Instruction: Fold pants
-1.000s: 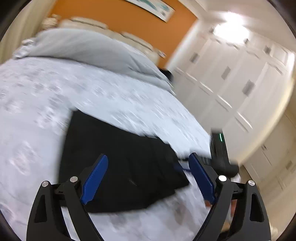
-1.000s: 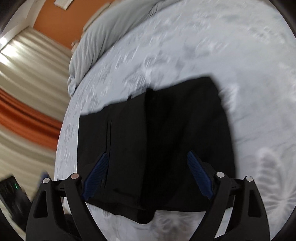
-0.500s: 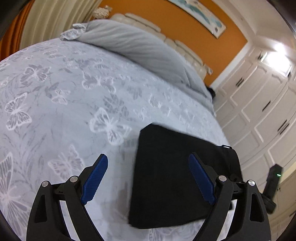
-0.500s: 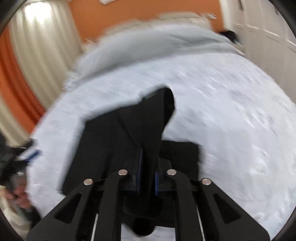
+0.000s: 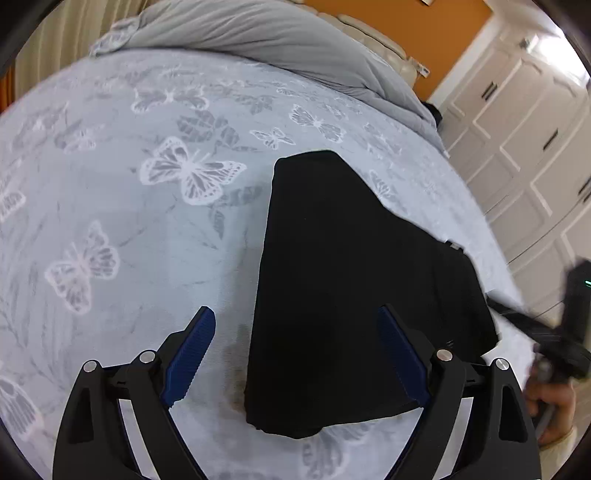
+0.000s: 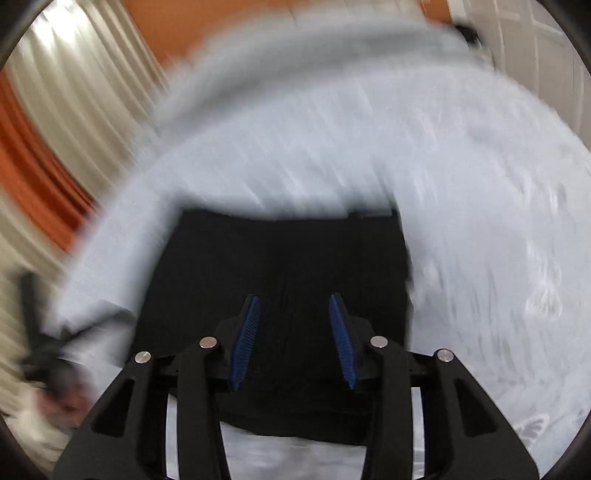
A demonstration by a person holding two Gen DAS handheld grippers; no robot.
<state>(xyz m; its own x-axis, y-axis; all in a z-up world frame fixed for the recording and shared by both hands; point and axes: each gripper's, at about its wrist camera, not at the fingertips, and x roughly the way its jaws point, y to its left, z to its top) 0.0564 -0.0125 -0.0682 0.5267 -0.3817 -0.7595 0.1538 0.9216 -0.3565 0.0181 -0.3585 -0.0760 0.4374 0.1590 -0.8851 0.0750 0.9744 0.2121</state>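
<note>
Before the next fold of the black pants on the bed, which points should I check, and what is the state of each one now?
1. Pants lie as a folded bundle on the bedspread: ok.
2. Left gripper open, nothing held: ok.
3. Right gripper part open above the pants after closing and reopening slightly, pads not pressing cloth: ok.
4. Edges of the layers aligned: cannot tell, cloth too dark.
5. Right wrist view sharp enough to aim: not ok, blurred.

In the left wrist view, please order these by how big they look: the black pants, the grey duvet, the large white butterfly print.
1. Black pants
2. Grey duvet, though it lies farther away and is partly cut off, so this is unsure
3. Large white butterfly print
</note>
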